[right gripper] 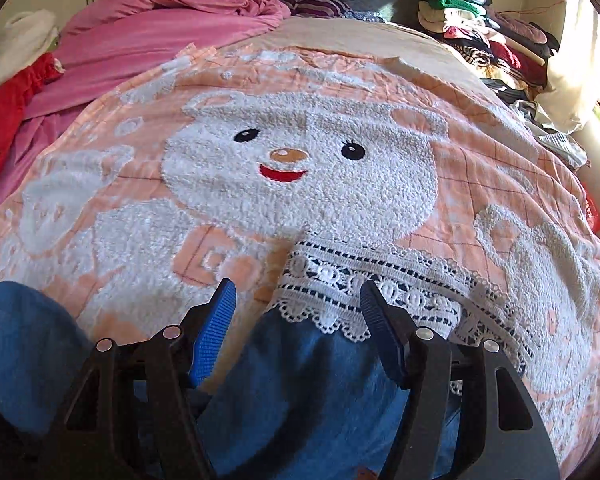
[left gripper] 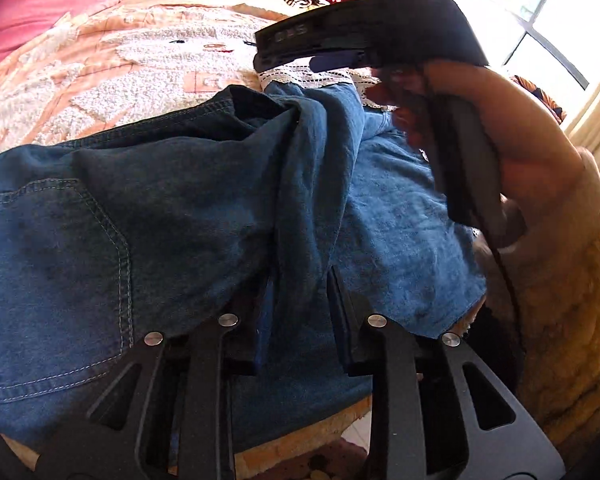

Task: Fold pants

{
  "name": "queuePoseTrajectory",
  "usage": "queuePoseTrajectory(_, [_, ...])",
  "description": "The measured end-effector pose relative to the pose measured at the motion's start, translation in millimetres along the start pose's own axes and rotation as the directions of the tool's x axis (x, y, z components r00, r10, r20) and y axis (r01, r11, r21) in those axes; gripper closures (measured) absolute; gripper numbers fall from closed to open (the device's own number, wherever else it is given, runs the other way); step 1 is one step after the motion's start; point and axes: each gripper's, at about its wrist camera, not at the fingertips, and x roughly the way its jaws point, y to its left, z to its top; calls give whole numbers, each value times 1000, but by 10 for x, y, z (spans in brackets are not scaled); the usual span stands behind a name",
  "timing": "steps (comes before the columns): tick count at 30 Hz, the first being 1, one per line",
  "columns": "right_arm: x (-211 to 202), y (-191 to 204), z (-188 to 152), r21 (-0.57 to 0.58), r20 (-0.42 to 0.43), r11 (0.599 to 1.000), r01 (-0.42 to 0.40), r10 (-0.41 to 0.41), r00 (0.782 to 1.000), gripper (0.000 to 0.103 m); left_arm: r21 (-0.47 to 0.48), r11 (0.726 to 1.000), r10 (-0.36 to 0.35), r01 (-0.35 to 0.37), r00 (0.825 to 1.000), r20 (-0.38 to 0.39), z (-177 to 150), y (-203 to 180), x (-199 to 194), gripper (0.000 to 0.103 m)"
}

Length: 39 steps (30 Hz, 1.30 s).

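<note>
pants [left gripper: 148, 200]: blue denim, spread over the lower half of the left wrist view with a back pocket at the left; a raised fold of the fabric runs down the middle of the frame. In the right wrist view a leg with a white lace hem [right gripper: 364, 284] sits bottom centre.
left claw [left gripper: 300, 300]: nearly closed, and that ridge of denim runs right between its fingers, so it's pinching the fold.
right claw [right gripper: 298, 328]: spread wide, blue ribbed pads [right gripper: 216, 328] either side of the lace hem, not gripping anything. Hovers just over the leg end.
bed [right gripper: 520, 184]: peach blanket with a big white fuzzy bear [right gripper: 296, 168] face in the middle of the right wrist view.
background: pink bedding [right gripper: 160, 28] upper left, a stack of folded clothes [right gripper: 484, 28] upper right.
hand [left gripper: 532, 152]: at the right of the left wrist view, wrapped round the other gripper's handle.
</note>
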Motion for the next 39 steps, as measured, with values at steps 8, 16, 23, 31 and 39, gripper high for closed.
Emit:
queuePoseTrajectory(8, [380, -64, 174, 2, -70, 1000, 16, -16, 997, 41, 16, 1000, -1, 1, 1000, 7, 10, -9, -19, 84])
queuePoseTrajectory(16, [-7, -438, -1, 130, 65, 988, -89, 81, 995, 90, 26, 1000, 2, -3, 1000, 20, 78, 18, -1, 83])
queuePoseTrajectory(23, [-870, -944, -519, 296, 221, 941, -166, 102, 970, 90, 41, 999, -2, 0, 999, 37, 74, -16, -3, 67])
queuePoseTrajectory(31, [-1401, -1369, -1285, 459, 288, 863, -213, 82, 954, 90, 109, 994, 21, -26, 999, 44, 136, -106, 94, 91])
queuePoseTrajectory(39, [-1729, -1425, -1975, 565, 314, 769, -299, 135, 940, 90, 153, 987, 43, -55, 996, 80, 73, -93, -151, 99])
